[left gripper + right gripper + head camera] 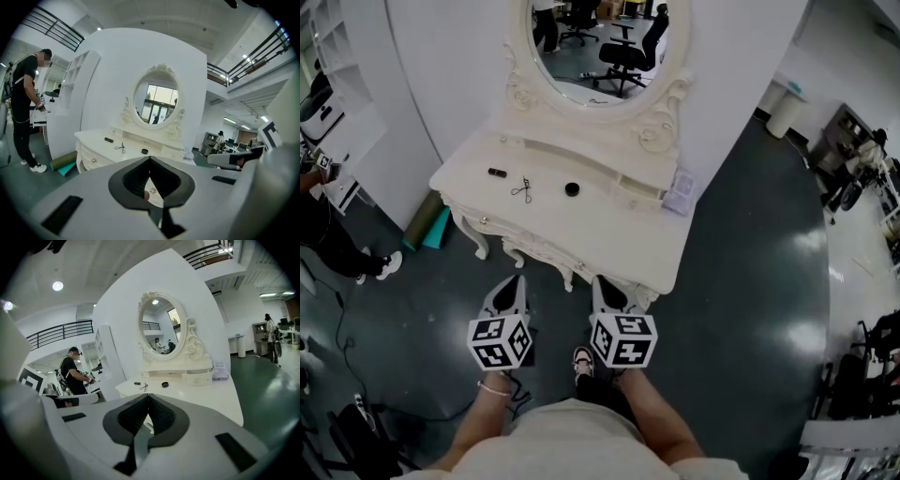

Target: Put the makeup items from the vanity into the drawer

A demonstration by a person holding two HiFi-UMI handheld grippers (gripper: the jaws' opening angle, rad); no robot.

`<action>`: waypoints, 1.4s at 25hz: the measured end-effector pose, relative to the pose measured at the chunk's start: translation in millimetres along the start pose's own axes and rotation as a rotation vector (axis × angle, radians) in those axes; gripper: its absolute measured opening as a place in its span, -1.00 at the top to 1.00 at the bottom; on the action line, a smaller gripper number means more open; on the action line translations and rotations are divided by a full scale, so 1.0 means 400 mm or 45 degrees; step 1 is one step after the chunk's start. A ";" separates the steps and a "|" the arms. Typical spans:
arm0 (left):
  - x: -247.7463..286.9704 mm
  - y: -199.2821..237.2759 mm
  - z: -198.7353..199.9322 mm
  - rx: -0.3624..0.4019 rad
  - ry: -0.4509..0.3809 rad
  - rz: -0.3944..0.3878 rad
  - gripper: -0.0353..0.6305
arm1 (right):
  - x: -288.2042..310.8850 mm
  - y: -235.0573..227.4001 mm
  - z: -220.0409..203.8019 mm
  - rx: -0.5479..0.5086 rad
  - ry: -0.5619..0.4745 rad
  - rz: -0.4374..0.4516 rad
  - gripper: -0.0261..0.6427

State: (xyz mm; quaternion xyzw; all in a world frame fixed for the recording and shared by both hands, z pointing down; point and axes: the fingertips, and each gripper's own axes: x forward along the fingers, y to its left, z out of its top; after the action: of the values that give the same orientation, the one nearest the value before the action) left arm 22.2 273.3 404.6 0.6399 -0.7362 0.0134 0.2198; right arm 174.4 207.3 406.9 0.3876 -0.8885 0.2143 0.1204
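Makeup items lie on the counter (pixel 581 234), left-rear part, in front of the mirror (pixel 600 47): a black tube (pixel 496 172), a curler (pixel 523 188) near it, and a round black pot (pixel 572 188) further right. All three lie apart from one another. They are too small in every view to identify more closely. Left gripper (pixel 519 279) and right gripper (pixel 600 281) are side by side over the floor, just short of the counter's front edge and well apart from the items. Fingers (pixel 136 176) of the left gripper meet at the tips with nothing between them. A wedge-shaped gap below the tips shows only the counter behind. Right gripper is the same: closed, empty. The small drawer (pixel 637 192) on the rear shelf is shut. Front drawers (pixel 93 161) with gold knobs, also shut, show in the left gripper view. In the head view they are hidden under the counter's edge. A pale pack (pixel 680 192) sits at the right rear corner, print unreadable. A green roll (pixel 427 225) on the floor is half hidden behind the counter's left end. A person (pixel 328 234) at far left is cut off by the frame. The holder's forearms are cut off at the bottom.
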 end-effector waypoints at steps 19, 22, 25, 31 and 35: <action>0.320 -0.035 0.132 0.089 0.031 -0.024 0.88 | 0.279 -0.188 0.144 0.068 0.028 0.052 0.87; 0.351 -0.028 0.131 0.098 0.048 -0.031 0.88 | 0.307 -0.199 0.138 0.073 0.052 0.050 0.87; 0.387 -0.013 0.133 0.091 0.058 -0.031 0.88 | 0.334 -0.211 0.131 0.073 0.080 0.033 0.87; 0.510 0.041 0.146 0.088 0.095 -0.075 0.88 | 0.428 -0.234 0.156 0.094 0.069 -0.041 0.87; 0.595 0.081 0.210 0.118 0.072 -0.118 0.88 | 0.507 -0.224 0.211 0.086 0.039 -0.075 0.87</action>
State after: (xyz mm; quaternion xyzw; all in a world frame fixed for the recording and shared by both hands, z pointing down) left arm -54.4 30.9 418.5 0.6820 -0.6980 0.0553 0.2112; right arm 100.7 -16.6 435.8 0.4141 -0.8670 0.2463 0.1273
